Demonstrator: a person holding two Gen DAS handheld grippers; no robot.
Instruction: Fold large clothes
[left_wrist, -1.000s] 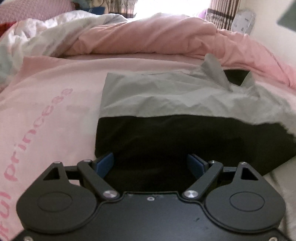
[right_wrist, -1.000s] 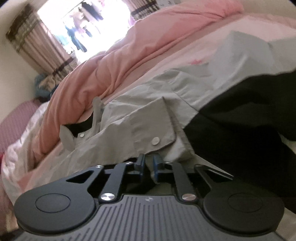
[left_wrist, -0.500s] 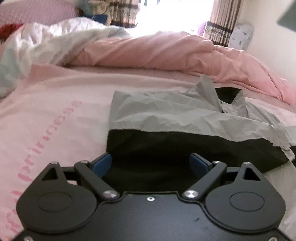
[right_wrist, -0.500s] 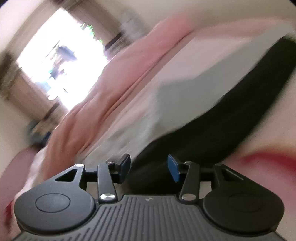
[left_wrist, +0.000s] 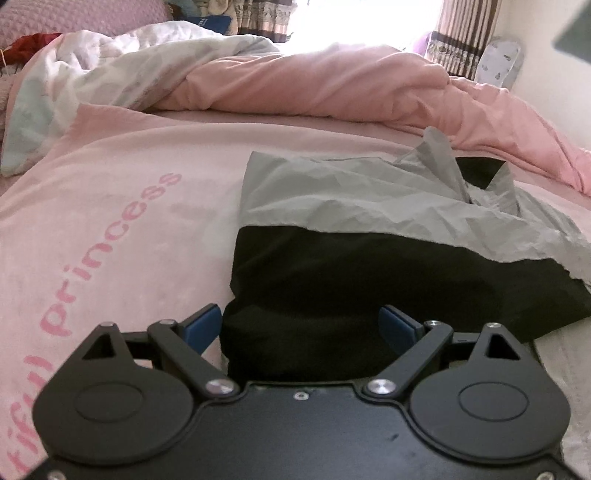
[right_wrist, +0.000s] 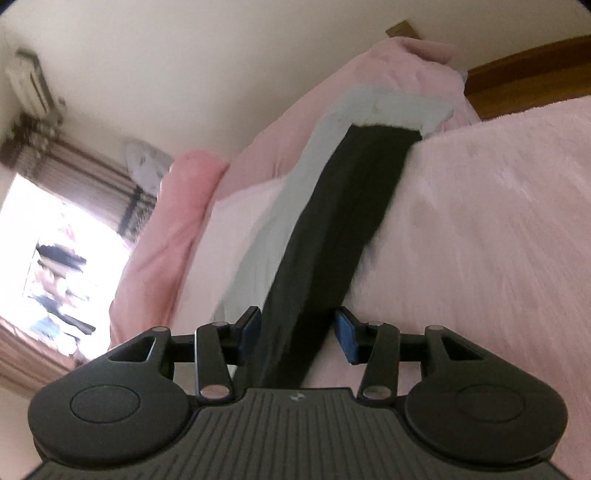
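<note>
right gripper jaws now apart, jacket released

Left claw wide open, right claw parted

jacket lies on bed sheet, duvet behind.

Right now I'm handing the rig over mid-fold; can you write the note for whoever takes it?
Left gripper: open, holding nothing, low over the near black edge of the jacket.
Right gripper: open, holding nothing; the garment's black band runs between its fingers, pads not pressing it.
The grey-and-black jacket lies on the pink bedspread, part folded into a rough rectangle, collar end still rumpled at the far right. The pink duvet is heaped behind it.
Left: regrip an edge, fold again, flatten the collar side.
</note>
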